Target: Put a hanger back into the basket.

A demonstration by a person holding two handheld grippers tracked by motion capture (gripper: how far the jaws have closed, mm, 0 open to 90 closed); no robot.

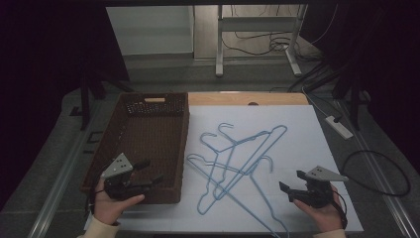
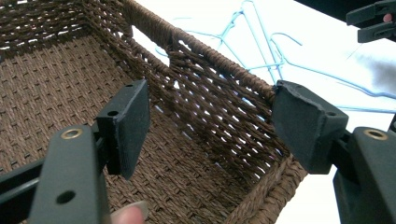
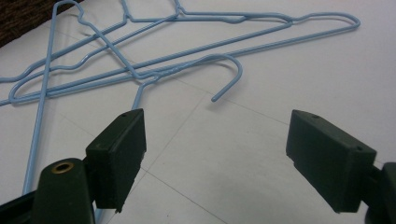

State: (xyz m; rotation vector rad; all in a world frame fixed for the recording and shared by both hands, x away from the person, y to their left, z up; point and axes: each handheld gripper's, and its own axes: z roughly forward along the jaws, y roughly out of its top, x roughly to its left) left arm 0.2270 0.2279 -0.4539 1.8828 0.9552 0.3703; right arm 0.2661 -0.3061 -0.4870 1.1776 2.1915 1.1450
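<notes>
Near edge: L gripper [image 1: 143, 174] over near-right corner of wicker basket [image 1: 148, 133], jaws wide apart, nothing btwn. R gripper [image 1: 292, 184] low over white sheet [image 1: 297, 148], jaws also apart, empty. Blue wire hangers [image 1: 237, 158], tangled heap, mid-sheet, just right of basket, well apart from both grippers. Wooden table edge [image 1: 277, 98] beyond sheet. Far: grey floor, desk legs [image 1: 219, 54], loose cables, power strip [image 1: 339, 127]; room dark.

left gripper [image 1: 148, 171]: lower left of frame, jaws spread wide, nothing between them | right gripper [image 1: 292, 184]: lower right, jaws spread wide, nothing gripped | hands grip both from below
</notes>
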